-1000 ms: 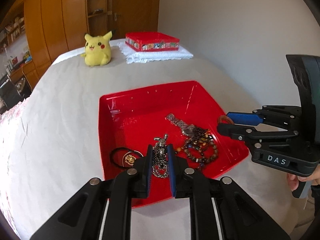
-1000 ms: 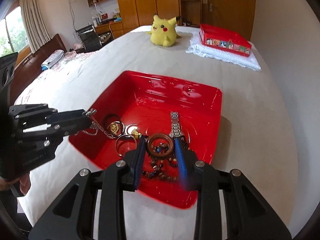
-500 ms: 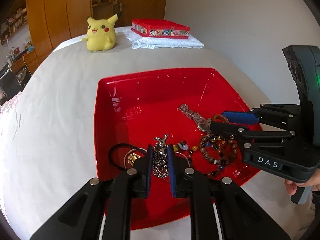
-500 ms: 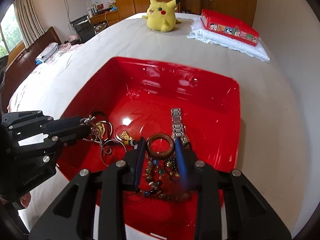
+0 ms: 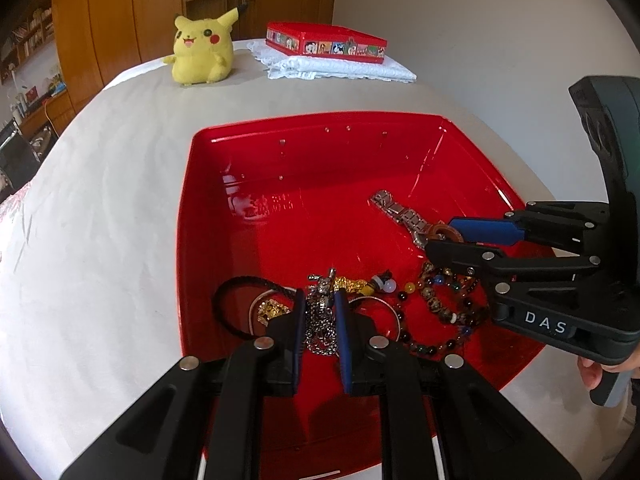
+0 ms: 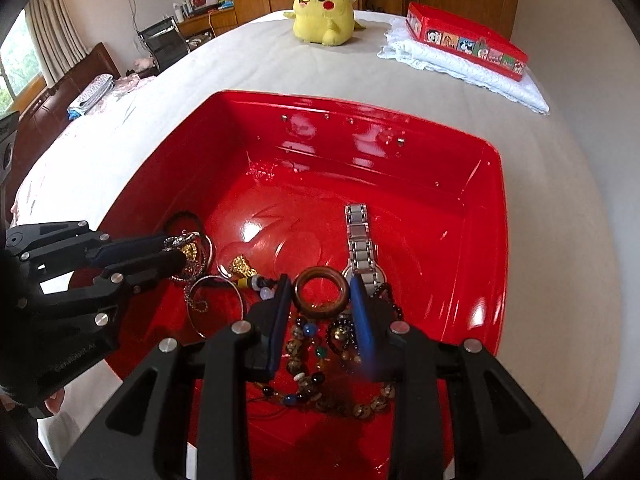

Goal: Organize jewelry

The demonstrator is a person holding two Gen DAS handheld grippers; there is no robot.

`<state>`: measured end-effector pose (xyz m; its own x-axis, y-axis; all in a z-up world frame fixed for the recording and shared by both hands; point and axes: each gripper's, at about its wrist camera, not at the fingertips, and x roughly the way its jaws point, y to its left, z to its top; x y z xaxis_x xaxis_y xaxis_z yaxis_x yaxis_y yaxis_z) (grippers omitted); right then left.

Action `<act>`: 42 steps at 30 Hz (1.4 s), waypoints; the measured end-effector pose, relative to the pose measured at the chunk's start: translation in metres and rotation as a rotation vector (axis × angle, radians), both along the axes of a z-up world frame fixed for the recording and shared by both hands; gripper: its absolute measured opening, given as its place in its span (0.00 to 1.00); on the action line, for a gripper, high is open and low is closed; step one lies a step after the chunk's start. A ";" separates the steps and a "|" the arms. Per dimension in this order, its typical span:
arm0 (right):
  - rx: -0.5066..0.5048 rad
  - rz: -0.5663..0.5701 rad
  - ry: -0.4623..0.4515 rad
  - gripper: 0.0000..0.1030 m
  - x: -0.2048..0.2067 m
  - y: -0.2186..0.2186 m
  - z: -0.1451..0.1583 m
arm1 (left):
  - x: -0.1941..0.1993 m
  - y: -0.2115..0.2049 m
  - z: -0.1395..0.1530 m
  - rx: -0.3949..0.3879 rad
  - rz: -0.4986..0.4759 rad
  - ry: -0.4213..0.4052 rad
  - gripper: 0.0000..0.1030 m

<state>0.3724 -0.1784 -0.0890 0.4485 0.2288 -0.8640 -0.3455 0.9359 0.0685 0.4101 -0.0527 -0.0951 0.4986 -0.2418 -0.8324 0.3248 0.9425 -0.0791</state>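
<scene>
The left tongs are nearly closed and pinch a silver chain. The chain hangs in a bunch between the blue pads, low over the near part of the red tray.

The right tongs are open about as wide as a brown ring. The ring sits flat between the two pads, and both pads press on its sides.

Just past the right tongs lies a silver watch, pointing away from them. Under and behind the ring lie bead bracelets. To the left of the ring are a thin bangle and a gold charm. Left of the left tongs is a black cord loop. These bits lie close all around both tongs.

Far ahead on the white table sit a yellow plush and a red box on a white cloth.

A second ago both tongs were higher and nearer the tray's front edge. Now they have moved forward and down into the tray. The chain and ring are held the same way as before.
</scene>
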 end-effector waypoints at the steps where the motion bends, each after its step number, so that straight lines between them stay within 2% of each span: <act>1: 0.000 -0.003 0.001 0.29 0.000 0.000 -0.001 | 0.000 0.000 -0.001 0.001 0.001 0.000 0.14; 4: 0.004 -0.009 0.015 0.34 0.001 0.000 -0.004 | -0.001 0.002 -0.002 -0.002 0.008 -0.003 0.16; 9: 0.004 -0.010 0.017 0.34 0.000 0.000 -0.005 | -0.002 -0.002 0.000 0.006 0.001 -0.007 0.25; 13: 0.005 -0.016 0.016 0.38 -0.002 -0.003 -0.005 | -0.006 -0.004 0.001 0.012 0.003 -0.020 0.47; 17: 0.026 -0.020 0.008 0.39 -0.009 -0.008 -0.003 | -0.014 0.001 0.001 0.019 0.020 -0.043 0.53; 18: 0.030 -0.021 0.005 0.41 -0.010 -0.008 -0.002 | -0.017 0.004 0.002 0.011 0.022 -0.050 0.53; 19: 0.039 -0.020 -0.005 0.50 -0.015 -0.009 0.001 | -0.018 0.006 0.003 0.002 0.023 -0.051 0.54; 21: 0.034 -0.041 -0.030 0.67 -0.022 -0.012 0.006 | -0.025 0.008 0.008 0.004 0.030 -0.073 0.63; 23: 0.044 -0.053 -0.054 0.70 -0.030 -0.015 0.012 | -0.035 0.009 0.014 0.010 0.026 -0.101 0.69; 30: 0.095 -0.083 -0.113 0.81 -0.077 -0.032 0.036 | -0.081 0.025 0.040 0.021 0.056 -0.194 0.84; 35: 0.120 -0.122 -0.133 0.89 -0.125 -0.043 0.049 | -0.121 0.029 0.042 0.067 0.090 -0.204 0.96; 40: 0.096 -0.164 -0.168 0.96 -0.171 -0.040 0.058 | -0.160 0.036 0.057 0.059 0.179 -0.227 0.96; 42: 0.090 -0.191 -0.175 0.97 -0.189 -0.040 0.057 | -0.176 0.037 0.064 0.082 0.207 -0.235 0.96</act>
<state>0.1837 -0.2184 -0.0316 0.6314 0.1986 -0.7496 -0.1774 0.9780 0.1096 0.2339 -0.0161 -0.0311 0.7114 -0.0517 -0.7009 0.1258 0.9905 0.0547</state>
